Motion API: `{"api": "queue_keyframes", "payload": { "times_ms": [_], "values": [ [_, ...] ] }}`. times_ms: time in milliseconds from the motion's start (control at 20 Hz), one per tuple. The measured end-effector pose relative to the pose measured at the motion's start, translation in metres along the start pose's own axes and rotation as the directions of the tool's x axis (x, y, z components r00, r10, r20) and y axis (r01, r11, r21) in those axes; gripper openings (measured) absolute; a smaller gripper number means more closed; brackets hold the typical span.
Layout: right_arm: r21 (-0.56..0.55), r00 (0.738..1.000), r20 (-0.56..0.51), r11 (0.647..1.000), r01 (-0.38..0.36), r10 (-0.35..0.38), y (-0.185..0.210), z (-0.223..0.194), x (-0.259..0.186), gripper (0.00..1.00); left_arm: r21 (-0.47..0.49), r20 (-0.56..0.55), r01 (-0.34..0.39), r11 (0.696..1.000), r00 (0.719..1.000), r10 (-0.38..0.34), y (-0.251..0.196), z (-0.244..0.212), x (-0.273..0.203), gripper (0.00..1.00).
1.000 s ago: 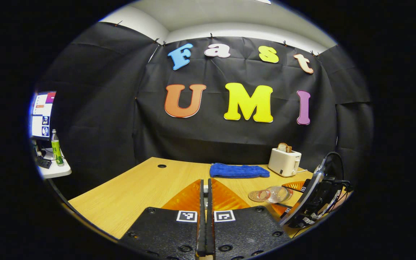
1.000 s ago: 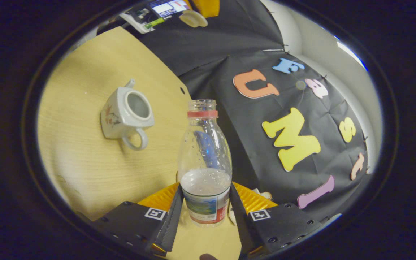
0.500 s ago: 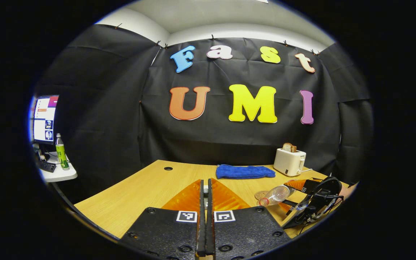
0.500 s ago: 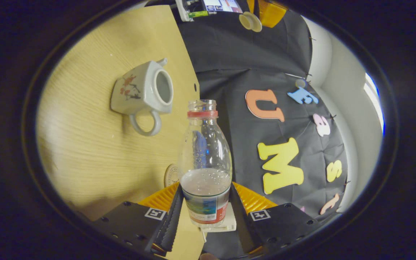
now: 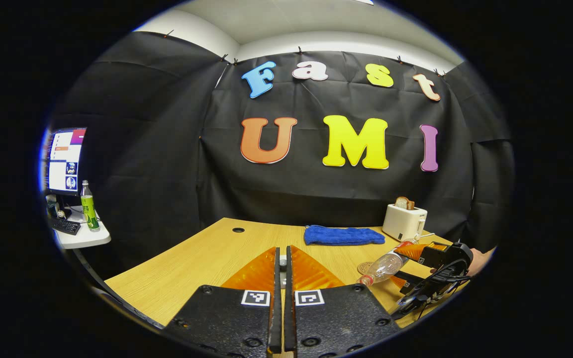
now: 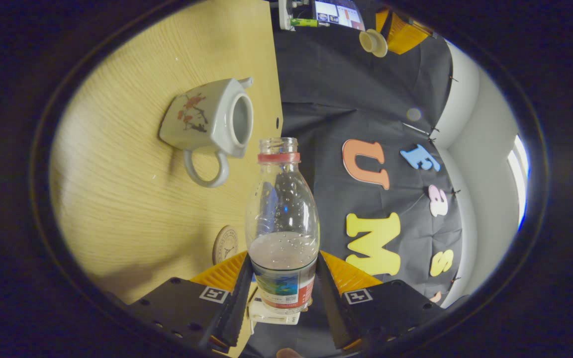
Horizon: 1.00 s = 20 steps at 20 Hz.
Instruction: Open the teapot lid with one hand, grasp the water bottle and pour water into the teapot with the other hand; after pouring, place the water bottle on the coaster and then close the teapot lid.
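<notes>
Gripping bottle (image 6: 282,223) (tongs (image 6: 282,293)), lidless teapot (image 6: 209,124) beyond

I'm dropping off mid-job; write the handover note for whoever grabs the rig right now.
Left gripper: shut on the teapot lid, held off the table.
Right gripper: shut on the water bottle, partly full, tilted; no water is leaving it.
Teapot: open, on the table. Coaster: bare, apart from the teapot.
Done: lid off, bottle grasped.
Left: pour if needed, bottle onto coaster, lid back on.
</notes>
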State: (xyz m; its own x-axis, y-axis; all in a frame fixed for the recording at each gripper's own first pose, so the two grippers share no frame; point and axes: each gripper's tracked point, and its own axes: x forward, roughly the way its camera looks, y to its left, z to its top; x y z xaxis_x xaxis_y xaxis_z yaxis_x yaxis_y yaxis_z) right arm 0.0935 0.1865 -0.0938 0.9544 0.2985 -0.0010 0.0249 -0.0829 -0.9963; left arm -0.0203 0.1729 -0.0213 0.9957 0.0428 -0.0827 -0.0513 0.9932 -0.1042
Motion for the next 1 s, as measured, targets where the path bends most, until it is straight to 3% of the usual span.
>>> {"api": "queue_keyframes", "payload": {
  "times_ms": [1000],
  "values": [
    [-0.228,0.993,0.062,0.967,0.111,-0.099,-0.021,0.009,-0.008,0.70,0.003,-0.016,0.006,1.000,1.000,-0.006,0.000,-0.003,0.001,0.04]
  ]
}}
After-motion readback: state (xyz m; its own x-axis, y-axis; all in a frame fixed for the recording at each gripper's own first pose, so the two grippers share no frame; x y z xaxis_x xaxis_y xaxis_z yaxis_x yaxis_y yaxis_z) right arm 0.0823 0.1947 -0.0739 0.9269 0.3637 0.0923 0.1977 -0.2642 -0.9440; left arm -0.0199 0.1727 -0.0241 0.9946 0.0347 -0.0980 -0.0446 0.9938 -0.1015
